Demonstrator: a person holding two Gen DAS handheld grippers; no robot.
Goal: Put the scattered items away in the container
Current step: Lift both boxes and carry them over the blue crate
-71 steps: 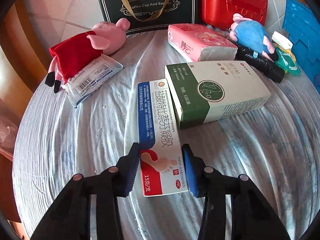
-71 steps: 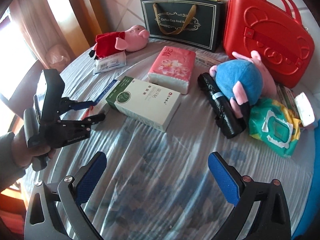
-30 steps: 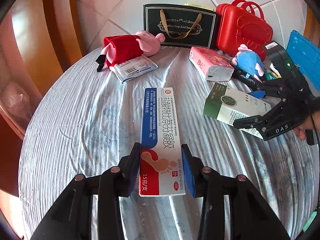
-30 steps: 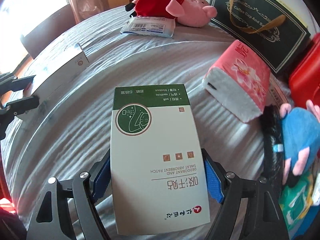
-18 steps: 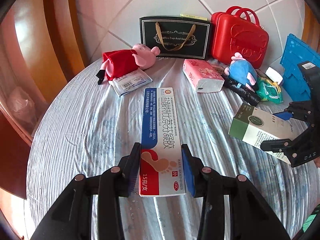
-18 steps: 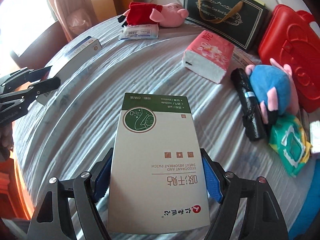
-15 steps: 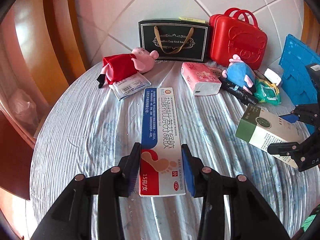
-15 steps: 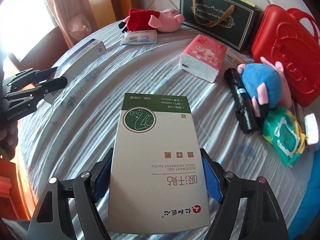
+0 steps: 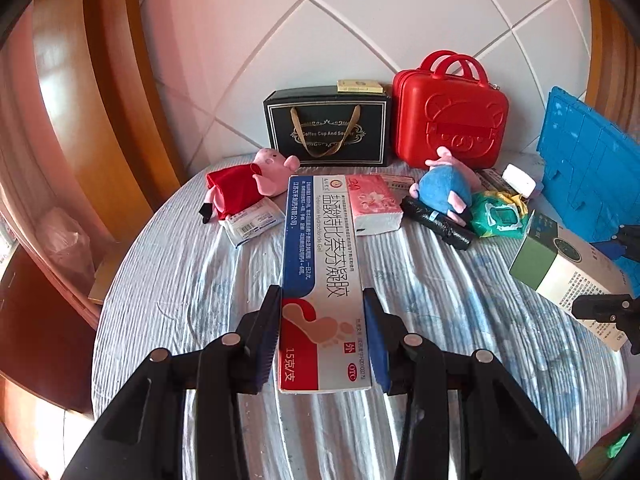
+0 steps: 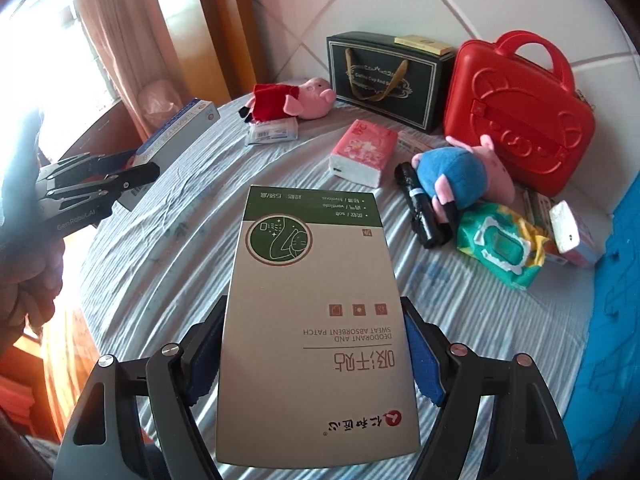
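Note:
My left gripper [image 9: 322,336] is shut on a long blue, white and red ointment box [image 9: 320,264], held in the air above the round table [image 9: 180,304]. My right gripper [image 10: 314,356] is shut on a wide white and green patch box [image 10: 316,320], also lifted off the table. The patch box [image 9: 560,268] shows at the right edge of the left wrist view, in front of the blue crate [image 9: 588,160]. The ointment box [image 10: 180,128] and left gripper [image 10: 132,174] show at the left of the right wrist view.
On the table lie a pink pig plush [image 9: 248,180], a white packet [image 9: 252,222], a pink tissue pack [image 9: 372,204], a blue plush [image 9: 444,188], a black roll [image 9: 436,222] and a green wipes pack [image 9: 500,216]. A black gift bag [image 9: 328,124] and red case [image 9: 448,116] stand behind.
Both grippers have risen with their boxes, so more of the table and wall shows. The right gripper has carried the patch box toward the blue crate side.

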